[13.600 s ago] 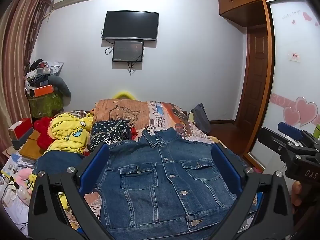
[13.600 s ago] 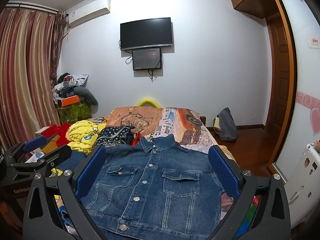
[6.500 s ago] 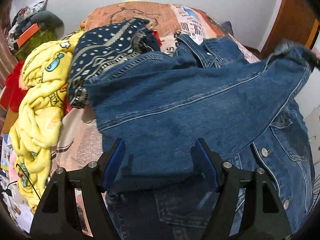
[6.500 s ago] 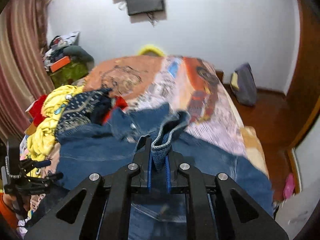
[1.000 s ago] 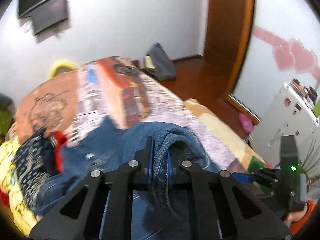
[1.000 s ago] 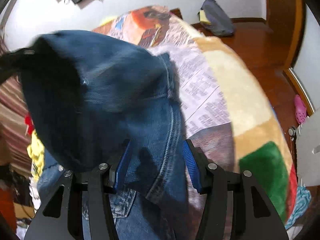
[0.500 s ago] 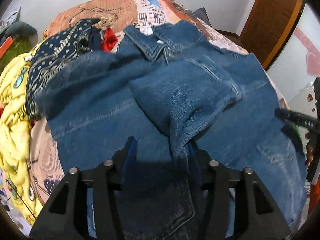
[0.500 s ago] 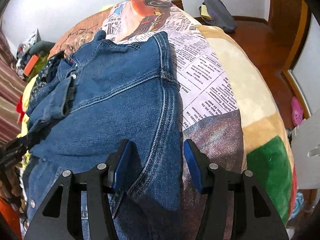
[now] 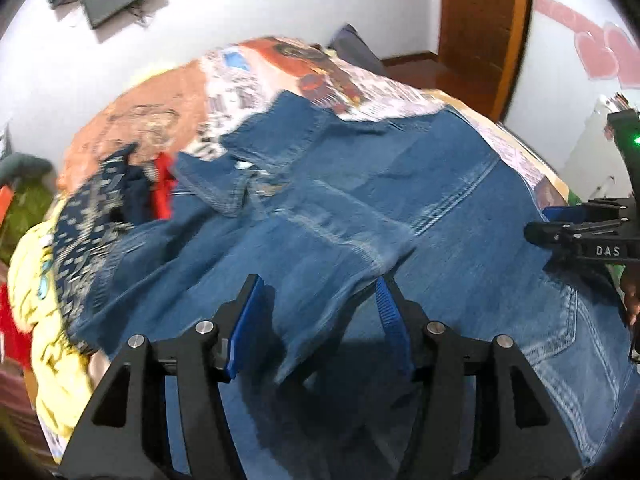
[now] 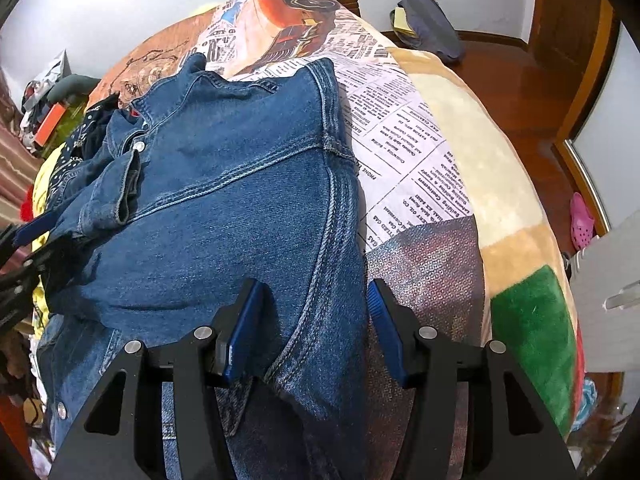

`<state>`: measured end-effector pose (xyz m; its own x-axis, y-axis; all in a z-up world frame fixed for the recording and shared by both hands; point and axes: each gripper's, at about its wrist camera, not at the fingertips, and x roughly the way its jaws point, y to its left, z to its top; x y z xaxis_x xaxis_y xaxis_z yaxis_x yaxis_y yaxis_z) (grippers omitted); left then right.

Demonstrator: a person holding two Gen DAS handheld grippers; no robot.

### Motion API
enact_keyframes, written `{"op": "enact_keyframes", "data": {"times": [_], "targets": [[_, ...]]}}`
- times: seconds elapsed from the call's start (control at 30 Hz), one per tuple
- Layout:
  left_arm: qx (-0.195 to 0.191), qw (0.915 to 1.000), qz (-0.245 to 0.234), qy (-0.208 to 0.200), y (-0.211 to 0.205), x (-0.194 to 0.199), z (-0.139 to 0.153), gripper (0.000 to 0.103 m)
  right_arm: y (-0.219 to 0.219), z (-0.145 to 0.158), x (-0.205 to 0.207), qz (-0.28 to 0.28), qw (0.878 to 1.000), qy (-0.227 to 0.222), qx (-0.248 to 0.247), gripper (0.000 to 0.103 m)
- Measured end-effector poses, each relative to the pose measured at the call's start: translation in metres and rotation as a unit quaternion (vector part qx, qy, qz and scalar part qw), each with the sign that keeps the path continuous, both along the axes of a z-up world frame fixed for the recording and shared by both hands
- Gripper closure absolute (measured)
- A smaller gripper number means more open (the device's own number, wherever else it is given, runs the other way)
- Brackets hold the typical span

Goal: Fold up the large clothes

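A blue denim jacket (image 9: 460,216) lies on the bed with both sleeves folded across its body; it also shows in the right wrist view (image 10: 240,208). A folded sleeve cuff (image 10: 116,188) rests near the collar. My left gripper (image 9: 320,320) is open just above the folded sleeve, holding nothing. My right gripper (image 10: 312,320) is open over the jacket's right folded edge, holding nothing. The right gripper also shows at the right edge of the left wrist view (image 9: 580,236).
The bed is covered by a newspaper-print blanket (image 10: 420,148). A dark dotted garment (image 9: 88,216) and a yellow plush cloth (image 9: 36,280) lie at the bed's left. A dark bag (image 10: 428,24) sits on the wooden floor beyond the bed. A pink shoe (image 10: 582,220) lies at right.
Over the last second my left gripper let go of the sleeve it carried across the jacket and opened. The sleeve now lies flat. My right gripper stayed open and barely moved.
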<state>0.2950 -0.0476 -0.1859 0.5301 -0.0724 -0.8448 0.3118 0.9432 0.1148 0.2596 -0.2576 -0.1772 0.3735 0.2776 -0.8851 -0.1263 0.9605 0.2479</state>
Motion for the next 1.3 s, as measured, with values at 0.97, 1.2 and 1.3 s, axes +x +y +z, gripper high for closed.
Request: {"op": "enact_keyframes", "data": {"times": [0.97, 1.2, 1.3], "targets": [[-0.131, 0.9717, 0.189, -0.054, 0.161, -0.053, 0.052, 0.085, 0.008, -0.002, -0.001, 0.006, 1.000, -0.007, -0.014, 0.045], [-0.165, 0.9587, 0.230, 0.031, 0.191, -0.085, -0.017, 0.078, 0.011, -0.002, -0.001, 0.007, 1.000, -0.007, -0.024, 0.045], [-0.158, 0.9528, 0.255, 0.050, 0.199, -0.098, -0.038, 0.056, 0.012, -0.002, -0.002, 0.007, 1.000, -0.007, -0.026, 0.045]]}}
